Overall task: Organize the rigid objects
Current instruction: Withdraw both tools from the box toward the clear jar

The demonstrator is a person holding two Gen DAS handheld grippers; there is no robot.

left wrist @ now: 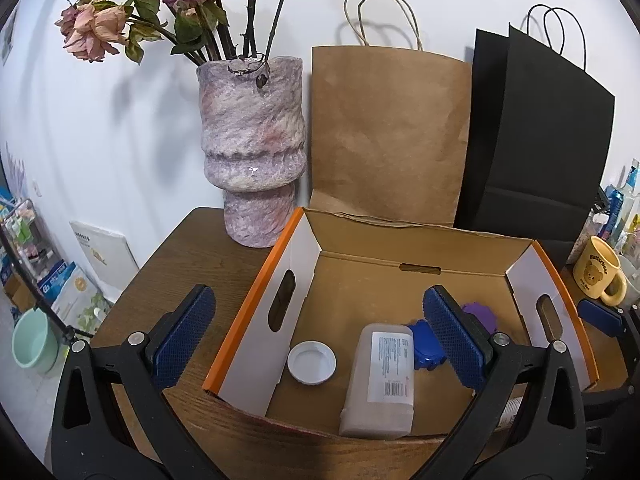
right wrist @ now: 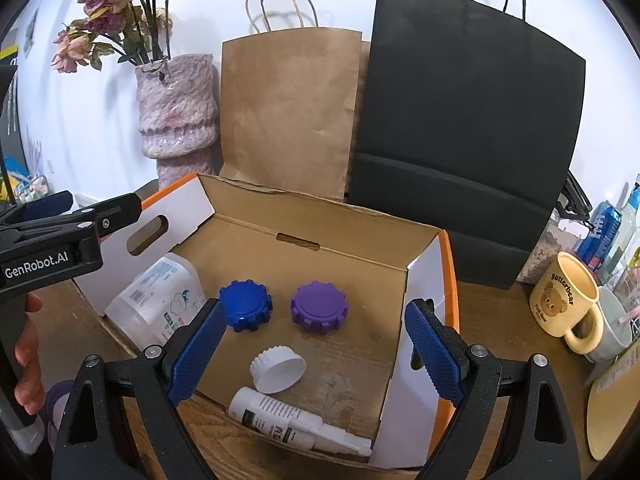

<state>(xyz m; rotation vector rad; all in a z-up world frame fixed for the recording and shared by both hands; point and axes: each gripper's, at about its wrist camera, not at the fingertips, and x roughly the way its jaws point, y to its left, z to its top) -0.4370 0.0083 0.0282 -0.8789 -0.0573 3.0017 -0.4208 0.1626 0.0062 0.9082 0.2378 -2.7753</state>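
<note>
An open cardboard box [left wrist: 256,304] [right wrist: 450,280] with orange rims stands on the wooden table. Inside lie a clear plastic jar [left wrist: 380,380] [right wrist: 156,300] on its side, a white lid [left wrist: 312,362] [right wrist: 278,368], a blue cap [left wrist: 424,344] [right wrist: 246,306], a purple cap [left wrist: 480,314] [right wrist: 319,307] and a white spray bottle [right wrist: 296,424]. My left gripper [left wrist: 320,340] is open and empty, hovering over the box's left wall. My right gripper [right wrist: 316,354] is open and empty above the box's front, over the white lid.
A mottled pink vase [left wrist: 252,148] [right wrist: 176,116] with dried roses stands behind the box at left. A brown paper bag [left wrist: 388,132] [right wrist: 288,112] and a black paper bag [left wrist: 540,140] [right wrist: 464,120] lean on the wall. A yellow bear mug [left wrist: 598,270] [right wrist: 568,300] sits at right.
</note>
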